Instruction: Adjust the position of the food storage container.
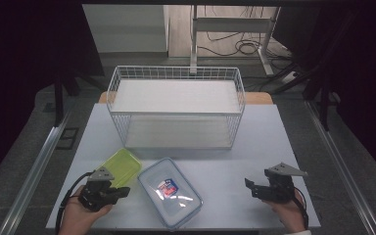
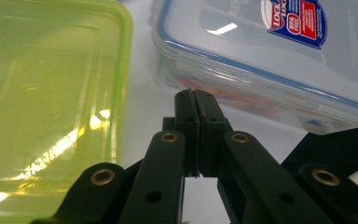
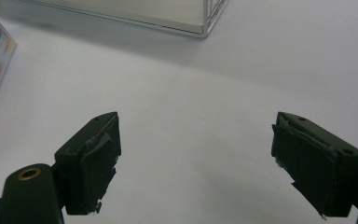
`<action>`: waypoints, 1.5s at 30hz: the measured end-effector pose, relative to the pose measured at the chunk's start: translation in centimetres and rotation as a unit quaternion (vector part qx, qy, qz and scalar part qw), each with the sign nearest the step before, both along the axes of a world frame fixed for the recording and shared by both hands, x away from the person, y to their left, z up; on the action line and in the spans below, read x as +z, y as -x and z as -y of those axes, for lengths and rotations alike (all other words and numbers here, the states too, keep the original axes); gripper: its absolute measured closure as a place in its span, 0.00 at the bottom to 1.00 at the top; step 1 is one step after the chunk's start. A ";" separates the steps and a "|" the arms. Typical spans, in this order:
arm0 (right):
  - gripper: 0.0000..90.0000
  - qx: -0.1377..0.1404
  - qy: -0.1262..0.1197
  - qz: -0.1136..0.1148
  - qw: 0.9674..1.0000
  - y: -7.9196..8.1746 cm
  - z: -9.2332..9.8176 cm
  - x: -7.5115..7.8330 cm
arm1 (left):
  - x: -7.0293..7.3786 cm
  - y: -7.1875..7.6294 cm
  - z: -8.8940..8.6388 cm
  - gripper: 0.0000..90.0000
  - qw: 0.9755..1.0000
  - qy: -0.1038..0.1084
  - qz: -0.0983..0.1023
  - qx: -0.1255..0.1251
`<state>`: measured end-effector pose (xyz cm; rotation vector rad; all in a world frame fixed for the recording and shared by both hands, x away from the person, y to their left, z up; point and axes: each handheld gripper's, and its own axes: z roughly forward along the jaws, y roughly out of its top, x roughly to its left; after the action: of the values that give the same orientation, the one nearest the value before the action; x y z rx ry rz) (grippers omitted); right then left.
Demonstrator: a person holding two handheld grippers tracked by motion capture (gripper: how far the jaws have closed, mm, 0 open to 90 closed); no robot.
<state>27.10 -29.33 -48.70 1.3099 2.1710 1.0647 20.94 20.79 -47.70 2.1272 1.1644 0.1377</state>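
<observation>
My left gripper (image 2: 193, 100) jaws closed, empty; right gripper (image 3: 196, 163) jaws wide. Green container (image 1: 119, 166), clear lidded box (image 1: 170, 192) on table (image 1: 254, 147); wire basket (image 1: 176, 105) seemingly empty. Nothing begun.

green box (image 1: 121, 167), clear blue-rimmed container (image 1: 170, 192), white wire basket (image 1: 176, 105)

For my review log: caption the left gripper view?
Closed left gripper aimed between a green container and a clear lidded box.

This looks like a lab or test room set up for recording. A plain white table (image 1: 254, 147) stands between metal rails (image 1: 32, 176) on a grey floor, with dark curtains (image 1: 24, 73) at both sides of the frame. At upper right, loose cables (image 1: 240, 46) lie on the floor beside a desk frame (image 1: 235, 24).
</observation>
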 end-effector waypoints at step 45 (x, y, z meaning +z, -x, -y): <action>0.25 0.030 -0.007 -0.008 0.999 0.4 0.0 0.1 | -1.7 -5.8 8.8 1.00 0.997 -0.057 -0.028 -0.046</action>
<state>26.70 -29.37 -48.58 1.2718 2.2317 1.0964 26.74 11.95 -49.36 2.2947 1.1108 0.1058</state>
